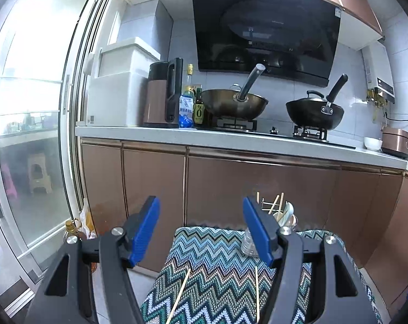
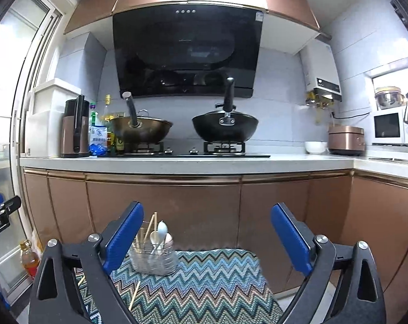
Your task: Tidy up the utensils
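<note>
Left hand-held gripper (image 1: 201,232) jaws apart, nothing between; right hand-held gripper (image 2: 207,239) jaws wide apart, empty. Wire utensil holder (image 2: 153,259) with spoons and chopsticks stands lower centre-left on zigzag cloth (image 2: 204,283); loose chopsticks (image 2: 134,295) lie nearer, lower left.

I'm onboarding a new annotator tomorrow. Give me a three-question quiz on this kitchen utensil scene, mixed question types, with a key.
1. True or false: the right claw grips a chopstick.
2. Which items stand in the wire utensil holder? A) forks and knives B) chopsticks and spoons C) nothing
3. Fill in: loose chopsticks lie on the ____-patterned cloth.

Key: 1 false, both claws are open and empty, the left claw too; 2 B; 3 zigzag.
</note>
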The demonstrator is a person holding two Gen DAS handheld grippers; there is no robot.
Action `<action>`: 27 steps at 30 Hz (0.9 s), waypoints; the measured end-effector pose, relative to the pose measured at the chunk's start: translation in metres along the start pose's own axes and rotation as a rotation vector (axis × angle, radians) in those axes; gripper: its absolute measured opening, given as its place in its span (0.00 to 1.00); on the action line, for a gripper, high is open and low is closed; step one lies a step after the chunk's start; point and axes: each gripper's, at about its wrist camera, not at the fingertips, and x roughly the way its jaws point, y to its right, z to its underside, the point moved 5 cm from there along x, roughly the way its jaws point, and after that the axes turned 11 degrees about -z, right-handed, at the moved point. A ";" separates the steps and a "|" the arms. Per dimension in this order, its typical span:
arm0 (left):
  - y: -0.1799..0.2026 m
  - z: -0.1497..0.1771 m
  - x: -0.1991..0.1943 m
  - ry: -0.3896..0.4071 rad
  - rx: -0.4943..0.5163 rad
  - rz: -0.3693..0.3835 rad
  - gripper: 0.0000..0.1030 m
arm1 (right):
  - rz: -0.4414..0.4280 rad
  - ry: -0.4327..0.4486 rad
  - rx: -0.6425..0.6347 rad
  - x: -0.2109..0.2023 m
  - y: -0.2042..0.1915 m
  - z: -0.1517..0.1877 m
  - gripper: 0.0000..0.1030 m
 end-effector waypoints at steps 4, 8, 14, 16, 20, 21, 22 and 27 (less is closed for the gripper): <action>0.002 0.000 -0.006 0.010 0.012 -0.002 0.61 | 0.020 -0.004 -0.006 -0.004 0.005 -0.002 0.92; 0.003 -0.001 -0.011 0.022 0.022 0.000 0.61 | 0.014 -0.011 -0.007 -0.007 0.007 0.000 0.92; -0.003 0.001 -0.009 0.012 0.027 -0.013 0.61 | -0.007 -0.023 0.012 -0.006 0.007 0.002 0.95; -0.007 0.002 -0.008 0.009 0.024 -0.025 0.61 | -0.018 -0.025 0.019 -0.005 0.006 0.003 0.96; -0.013 0.003 -0.007 0.014 0.023 -0.052 0.61 | -0.025 -0.030 0.016 -0.002 0.002 0.005 0.98; -0.014 0.004 -0.007 0.013 0.025 -0.057 0.61 | -0.028 -0.032 0.017 -0.001 0.002 0.006 0.98; -0.014 0.004 -0.007 0.013 0.028 -0.061 0.61 | -0.028 -0.033 0.019 -0.002 0.002 0.007 0.98; -0.012 0.009 -0.005 0.013 0.055 -0.094 0.61 | -0.034 -0.056 0.029 0.005 0.004 0.015 0.98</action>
